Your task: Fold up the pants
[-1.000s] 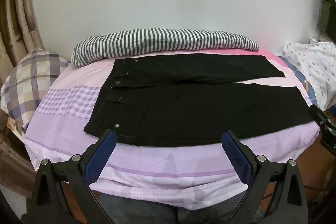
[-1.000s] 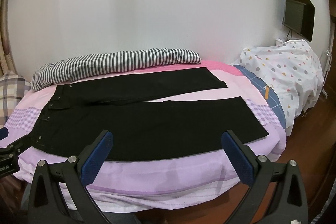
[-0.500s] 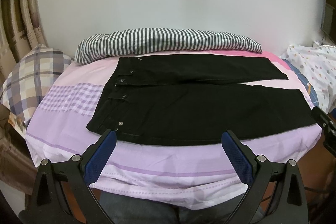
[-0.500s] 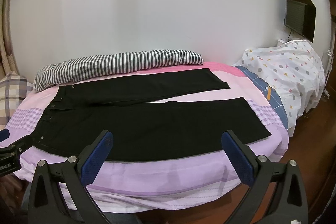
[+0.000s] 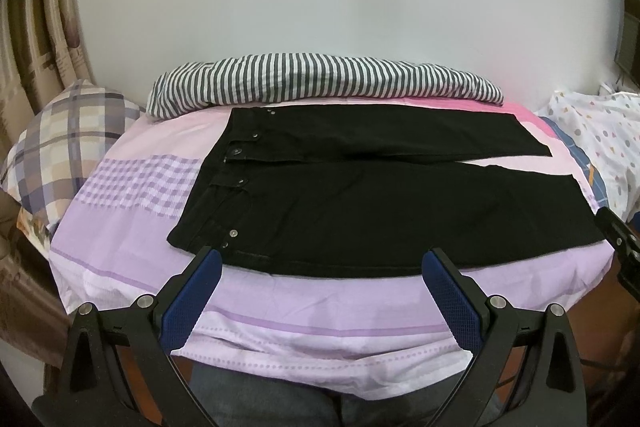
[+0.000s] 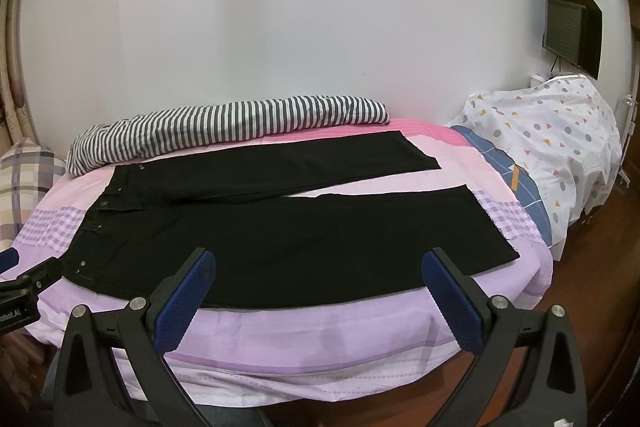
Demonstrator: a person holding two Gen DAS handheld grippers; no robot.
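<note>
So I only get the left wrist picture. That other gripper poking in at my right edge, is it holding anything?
Observer: No. The right wrist view shows the right gripper open and holding nothing, and the black pants lie flat on the bed.
Operator: And what's further right, past the bed?
Observer: A dark flat screen hangs on the wall, above a dotted cover that is draped over something I can't make out.

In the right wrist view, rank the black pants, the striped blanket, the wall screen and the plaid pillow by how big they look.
1. Black pants
2. Striped blanket
3. Wall screen
4. Plaid pillow, partly cut off at the edge, so its rank is unsure.
</note>
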